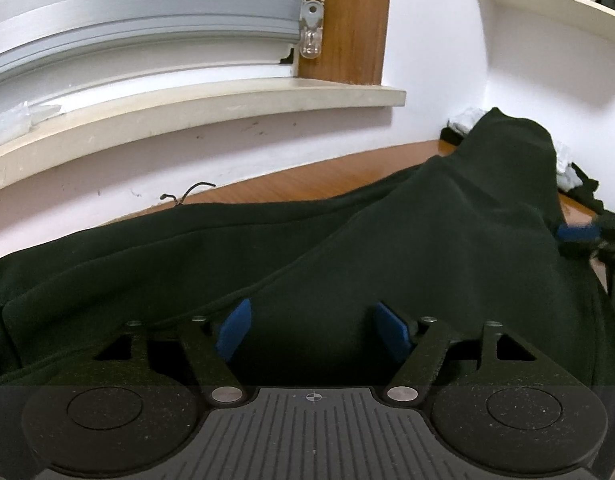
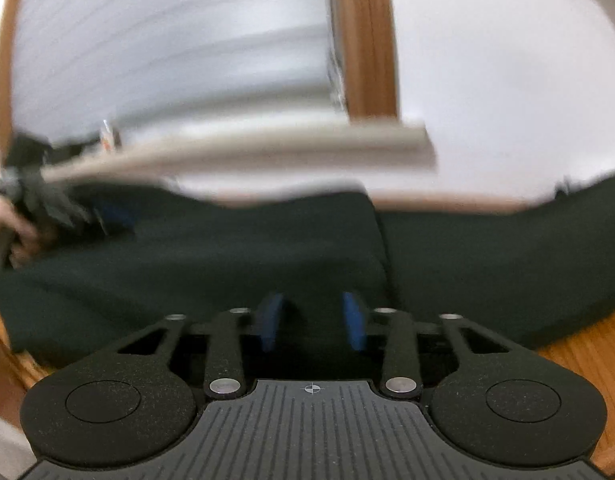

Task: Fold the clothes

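**Dark garment spread on a wooden worktop, both jaws parted over it**

The dark green garment (image 1: 347, 240) lay across my wooden worktop (image 1: 327, 172) under a window sill (image 1: 195, 108), against a white wall. One part of it rose in a soft peak toward the far right corner, where it draped over something I could not make out. A thin cord (image 1: 187, 194) trailed from its far edge.

My left gripper (image 1: 313, 330) hovered low over the cloth, its blue pads spread wide, holding nothing. My right gripper (image 2: 313, 322) also stood parted, narrower, with cloth showing between the pads; that view was blurred, so I could not tell whether they touched it. There a straight edge (image 2: 381, 240) ran across the fabric, perhaps a hem or a fold.

I judged the cloth thick, soft and limp, likely fleece: light, not slippery, sure to sag. Corners or a hem seemed the best hold.
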The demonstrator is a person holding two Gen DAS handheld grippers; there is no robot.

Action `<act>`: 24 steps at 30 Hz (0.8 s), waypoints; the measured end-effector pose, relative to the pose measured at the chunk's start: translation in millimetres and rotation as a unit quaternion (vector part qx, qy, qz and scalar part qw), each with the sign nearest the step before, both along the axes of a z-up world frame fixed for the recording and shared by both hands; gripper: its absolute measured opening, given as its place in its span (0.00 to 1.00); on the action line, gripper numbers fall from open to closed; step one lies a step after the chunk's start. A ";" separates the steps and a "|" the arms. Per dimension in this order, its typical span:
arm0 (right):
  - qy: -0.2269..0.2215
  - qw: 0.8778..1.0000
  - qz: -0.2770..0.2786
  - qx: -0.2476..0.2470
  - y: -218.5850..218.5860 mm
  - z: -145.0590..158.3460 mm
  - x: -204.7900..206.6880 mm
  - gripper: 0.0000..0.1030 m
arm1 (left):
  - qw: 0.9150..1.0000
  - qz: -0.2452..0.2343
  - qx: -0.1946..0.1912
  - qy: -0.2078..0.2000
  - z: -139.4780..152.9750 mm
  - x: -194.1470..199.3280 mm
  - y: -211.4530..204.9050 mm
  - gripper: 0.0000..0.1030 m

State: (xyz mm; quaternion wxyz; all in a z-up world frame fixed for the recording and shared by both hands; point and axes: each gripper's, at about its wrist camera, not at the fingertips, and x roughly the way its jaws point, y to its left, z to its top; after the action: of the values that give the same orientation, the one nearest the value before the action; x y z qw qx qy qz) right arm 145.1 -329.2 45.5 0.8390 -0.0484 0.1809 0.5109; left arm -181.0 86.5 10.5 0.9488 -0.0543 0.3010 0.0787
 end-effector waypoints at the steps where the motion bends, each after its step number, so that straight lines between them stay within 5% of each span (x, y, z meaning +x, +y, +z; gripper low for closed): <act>1: 0.003 1.000 0.002 -0.004 -1.8 -2.0 2.4 0.29 | 1.000 0.000 0.000 0.000 -0.1 -0.2 0.2 0.71; 8: -0.007 0.999 -0.002 -0.034 -2.4 5.1 3.9 0.29 | 1.000 -0.005 0.002 0.001 -0.6 -0.4 -0.4 0.75; 17: 0.074 0.997 -0.024 -0.001 -16.5 -7.8 32.6 0.31 | 1.000 -0.005 0.003 -0.001 -0.9 -1.4 -0.7 0.75; 20: 0.115 0.993 -0.020 0.025 -27.4 -9.2 43.1 0.13 | 1.000 -0.006 0.004 -0.001 -0.9 -1.4 -1.0 0.75; 24: 0.168 0.983 0.005 0.071 -43.0 -3.8 57.7 0.13 | 1.000 -0.007 0.003 -0.001 -0.4 -0.8 -0.9 0.75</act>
State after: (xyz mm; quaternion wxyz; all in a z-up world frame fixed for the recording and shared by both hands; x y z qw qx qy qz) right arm 202.8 -372.2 41.7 0.7955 0.0973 0.2822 0.5273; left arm -181.8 85.5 10.1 0.9497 -0.0491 0.3005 0.0733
